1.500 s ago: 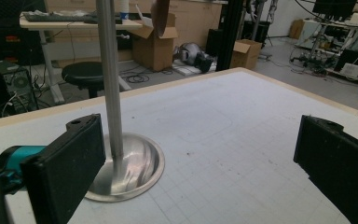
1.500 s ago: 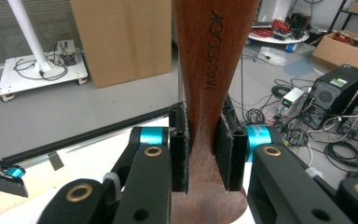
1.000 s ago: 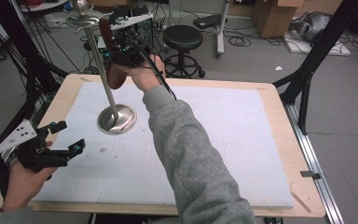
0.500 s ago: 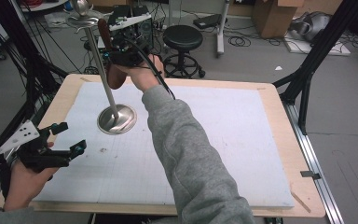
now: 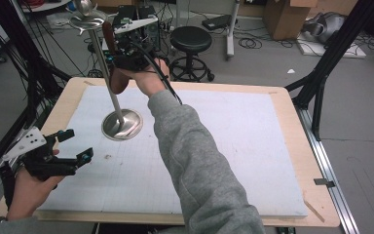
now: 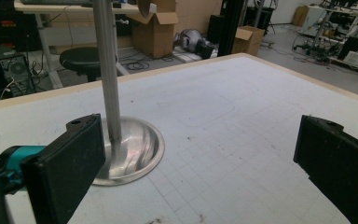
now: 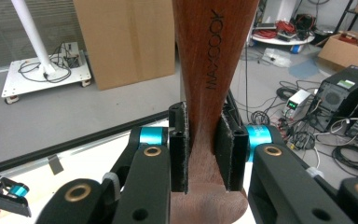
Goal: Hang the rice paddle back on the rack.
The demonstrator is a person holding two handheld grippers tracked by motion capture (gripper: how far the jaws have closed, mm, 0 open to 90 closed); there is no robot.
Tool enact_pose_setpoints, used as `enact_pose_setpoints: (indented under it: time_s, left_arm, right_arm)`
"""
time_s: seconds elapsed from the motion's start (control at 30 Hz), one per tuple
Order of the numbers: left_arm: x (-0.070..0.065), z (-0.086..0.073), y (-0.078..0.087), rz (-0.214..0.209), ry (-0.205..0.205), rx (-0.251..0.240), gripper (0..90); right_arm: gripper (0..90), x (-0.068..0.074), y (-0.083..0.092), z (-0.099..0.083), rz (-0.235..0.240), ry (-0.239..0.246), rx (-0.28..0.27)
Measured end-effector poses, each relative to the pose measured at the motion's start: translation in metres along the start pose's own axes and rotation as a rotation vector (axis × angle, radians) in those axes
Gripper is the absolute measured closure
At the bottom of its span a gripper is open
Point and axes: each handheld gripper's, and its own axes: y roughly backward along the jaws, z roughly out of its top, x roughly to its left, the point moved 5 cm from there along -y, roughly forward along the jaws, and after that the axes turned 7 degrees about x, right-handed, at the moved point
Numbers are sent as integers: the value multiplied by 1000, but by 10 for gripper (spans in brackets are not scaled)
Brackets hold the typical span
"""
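A brown wooden utensil [image 7: 209, 56] marked MAXCOOK stands upright between the pads of my right gripper [image 7: 205, 151], which is shut on its narrow neck. In the high view that gripper [image 5: 126, 58] is held at the table's far left, right beside the pole of a shiny metal stand [image 5: 122, 124]. The utensil [image 5: 118, 80] shows brown above and below the jaws. My left gripper [image 5: 78, 145] hovers open over the near left corner, nothing in it. In the left gripper view the wide-apart jaws [image 6: 200, 172] point at the stand's round base [image 6: 135, 149].
A white gridded mat [image 5: 233, 146] covers the wooden table [image 5: 292, 122]. The stand's pole rises to a small metal dish [image 5: 87, 19] at its top. Behind the table are a black stool [image 5: 191, 39], cardboard boxes and cables on the floor.
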Motion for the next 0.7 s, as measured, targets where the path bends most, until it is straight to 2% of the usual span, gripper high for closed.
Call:
enact_pose_setpoints:
  time_s: [0.07, 0.1, 0.13, 0.23, 0.27, 0.43, 0.53, 0.7]
  left_arm:
    - [0, 0, 0, 1, -1, -1, 25]
    - [0, 0, 0, 0, -1, 0, 25]
    - [1, 0, 0, 2, 0, -2, 25]
    - [2, -1, -1, 2, 5, -1, 25]
    - [2, -2, -2, 1, 7, 1, 25]
    - [3, -1, -7, -7, 5, 8, 25]
    - [4, 2, -9, -11, 5, -1, 25]
    - [5, 6, -16, -23, 2, -9, 25]
  right_arm:
    - [746, 0, 0, -1, -2, 0, -6]
    - [660, 0, 1, -1, -8, 5, -19]
    - [660, 0, 1, -1, -8, 5, -19]
    - [491, -2, 2, -3, -12, -9, -36]
    - [491, -2, 2, -3, -12, -9, -36]
    - [347, -7, 5, -9, -19, -11, -39]
    - [204, -9, 7, -13, 9, -19, -39]
    - [54, -16, 16, -20, -11, -32, -55]
